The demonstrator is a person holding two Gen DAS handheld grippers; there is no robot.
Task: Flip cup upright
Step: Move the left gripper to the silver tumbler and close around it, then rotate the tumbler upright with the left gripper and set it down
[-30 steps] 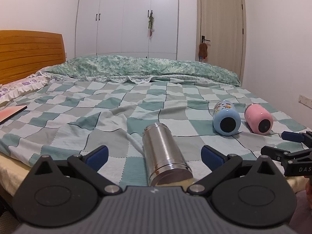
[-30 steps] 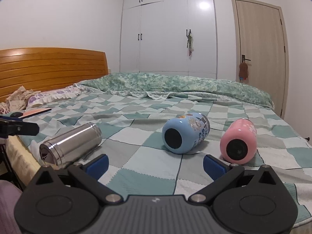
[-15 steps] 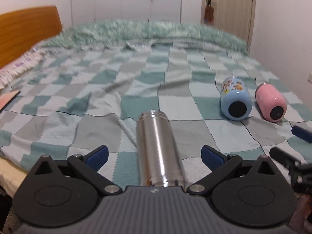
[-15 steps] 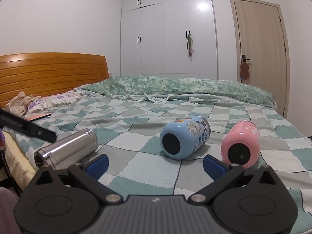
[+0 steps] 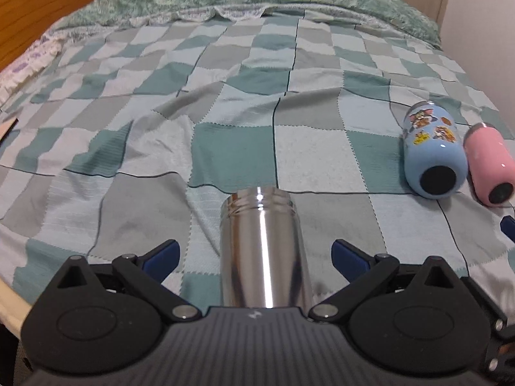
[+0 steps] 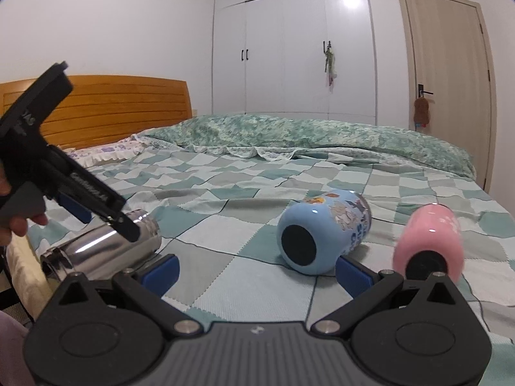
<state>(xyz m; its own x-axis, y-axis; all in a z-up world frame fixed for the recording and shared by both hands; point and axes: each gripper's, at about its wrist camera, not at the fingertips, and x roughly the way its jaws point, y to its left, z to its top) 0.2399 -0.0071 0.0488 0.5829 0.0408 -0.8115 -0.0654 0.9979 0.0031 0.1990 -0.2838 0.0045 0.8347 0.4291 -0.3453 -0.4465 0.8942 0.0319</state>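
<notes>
Left wrist view: your left gripper [image 5: 254, 254], spread wide, straddles the steel cup [image 5: 264, 251]; slick, rigid—grip mid-body, near the base.

Bed: a wide bed [image 5: 231, 148] under a quilt of teal, grey and pale checks, with a wooden headboard [image 6: 119, 109] at its far left.
Steel cup: a steel cup [image 5: 264, 251] lies on its side near the bed's front edge, open mouth towards the middle of the quilt.
Blue cup: a blue cup [image 5: 431, 154] with cartoon stickers lies on its side well to the right, dark base facing the front edge.
Pink cup: a pink cup [image 5: 489, 164] lies on its side just beside the blue one.
Far end: a rumpled green duvet [image 6: 305, 138] runs across the far side; a frilled pillow [image 6: 106, 154] sits by the headboard.
</notes>
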